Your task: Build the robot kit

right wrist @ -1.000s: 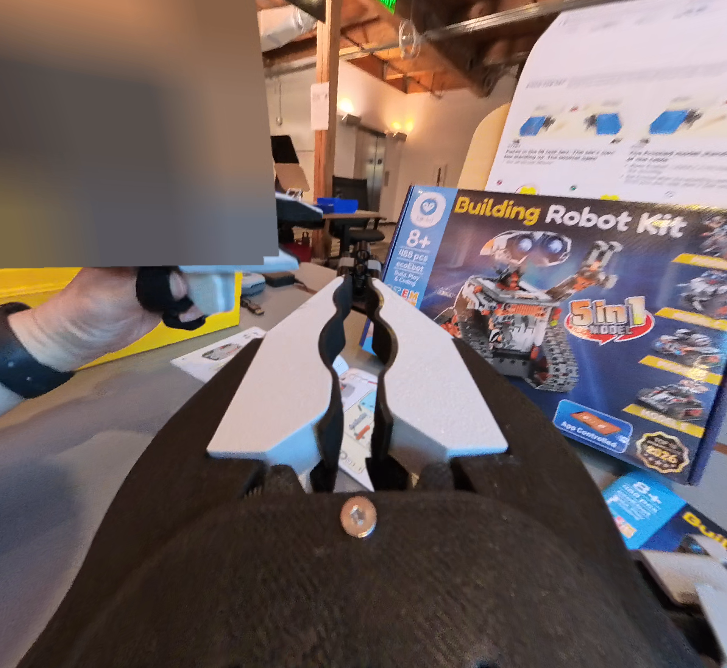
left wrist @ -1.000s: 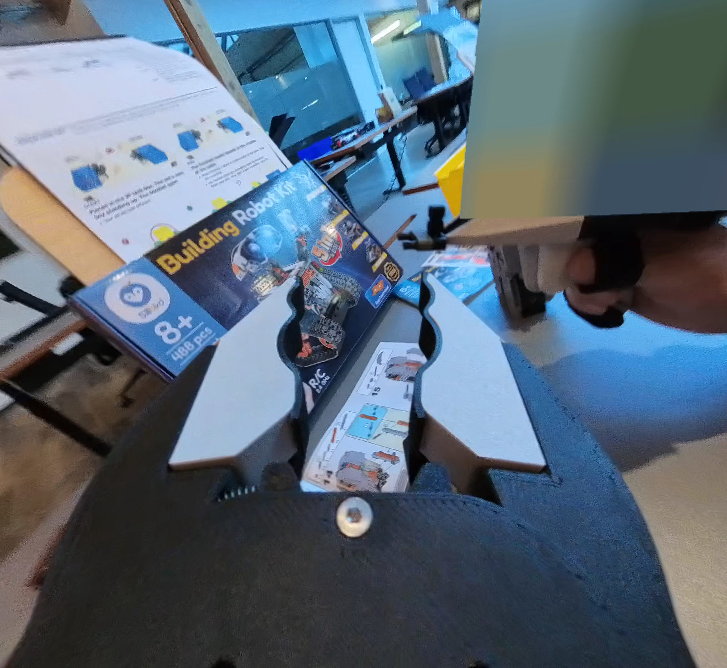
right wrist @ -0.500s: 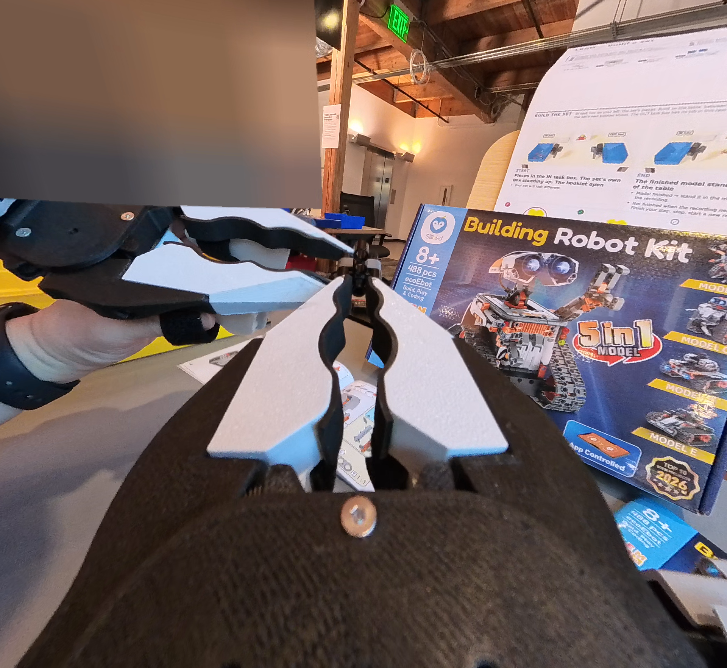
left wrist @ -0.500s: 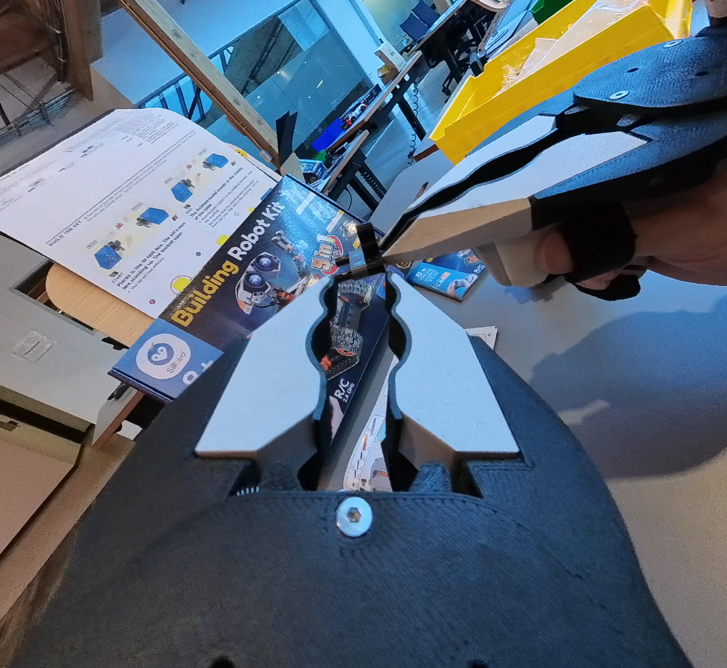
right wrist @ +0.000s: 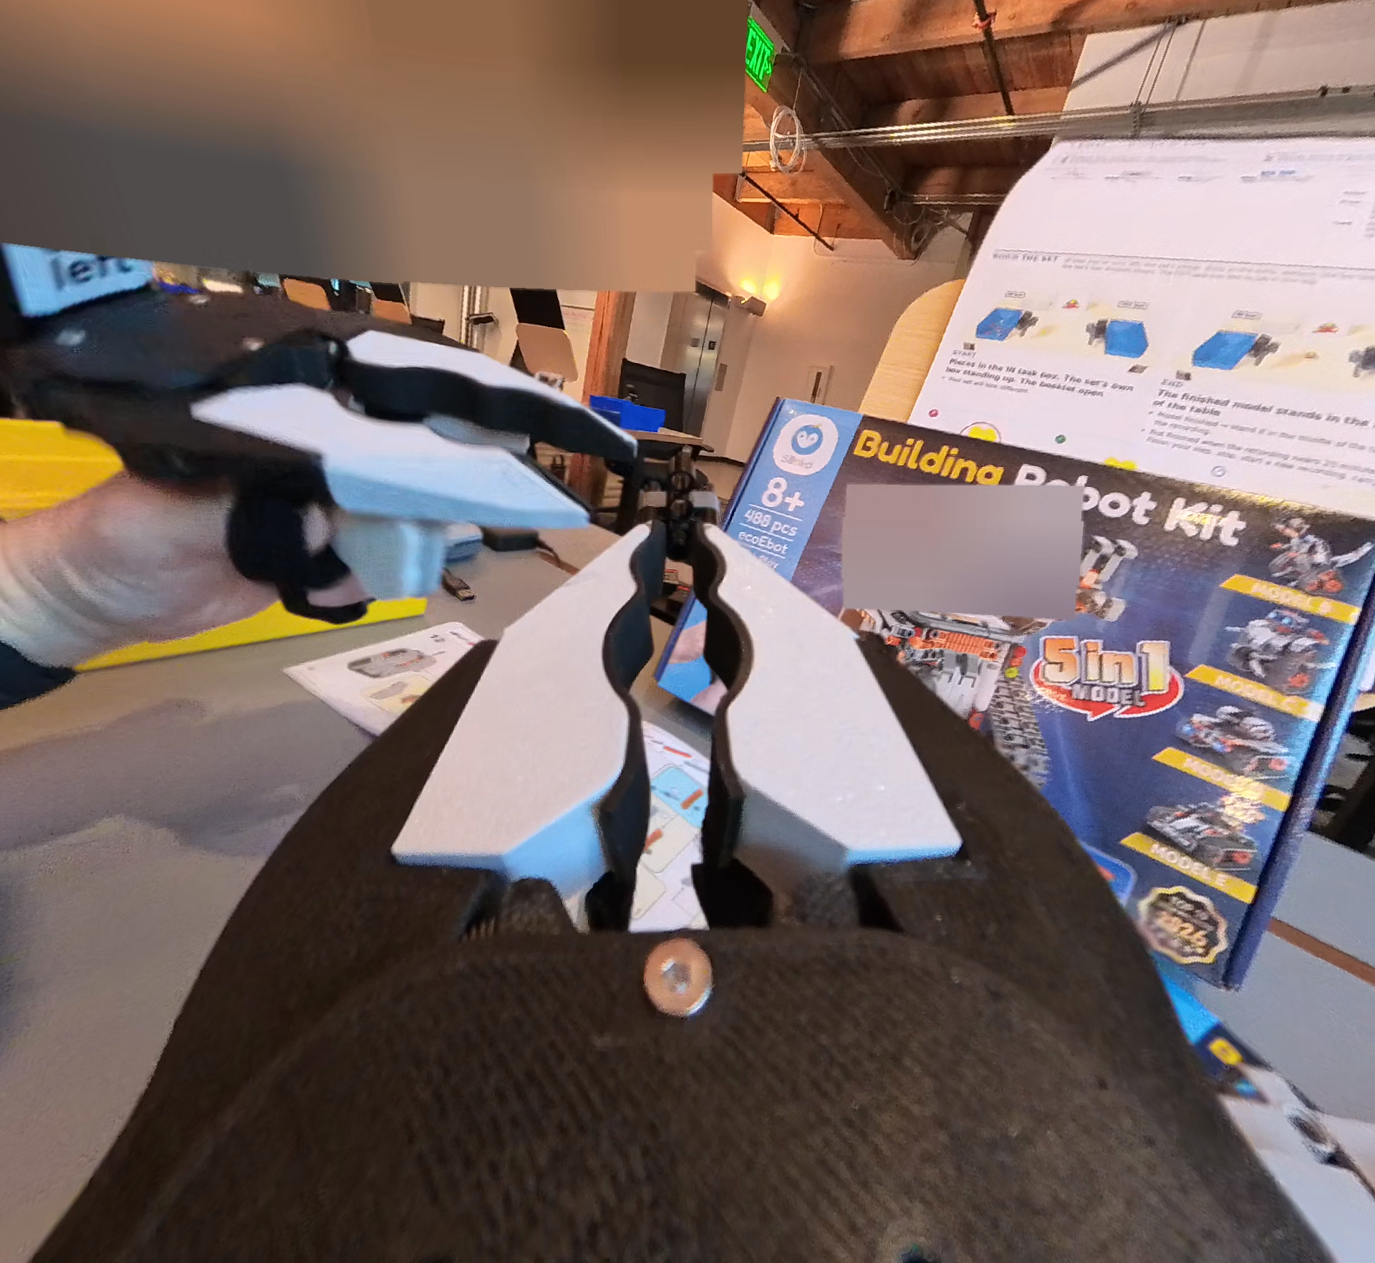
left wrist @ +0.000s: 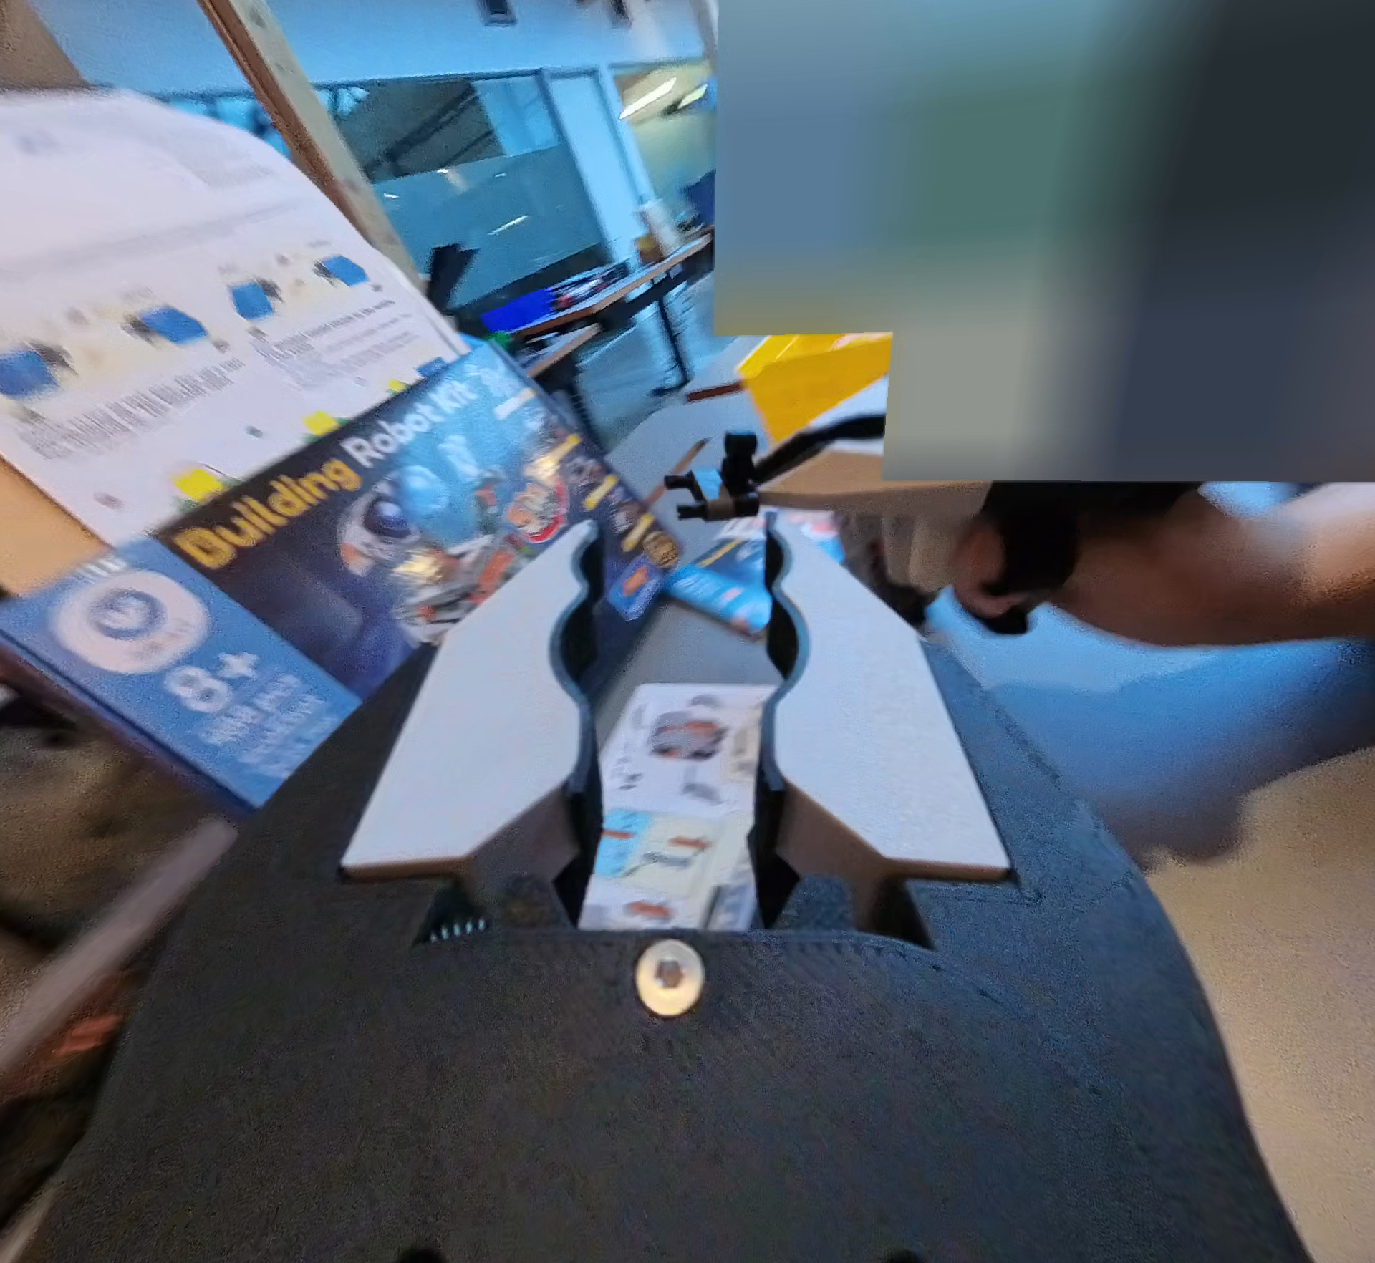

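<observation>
The right gripper (right wrist: 678, 534) pinches a small black-and-grey building piece (right wrist: 681, 500) at its tips, jaws nearly closed, the piece upright and held in the air. At its 10 o'clock the left gripper (right wrist: 595, 476) hovers close, jaws parted and holding nothing. In the left wrist view the piece (left wrist: 725, 483) sits at 12 o'clock, just beyond the left gripper (left wrist: 681, 535) and its spread tips, apart from them.

The left gripper (left wrist: 681, 543) hangs with jaws apart and nothing between them above an open booklet (left wrist: 673, 803) — left of the booklet leans a blue kit box (left wrist: 312, 580), beyond it the right gripper (left wrist: 733, 494) pinches a small black part (left wrist: 714, 480)
</observation>
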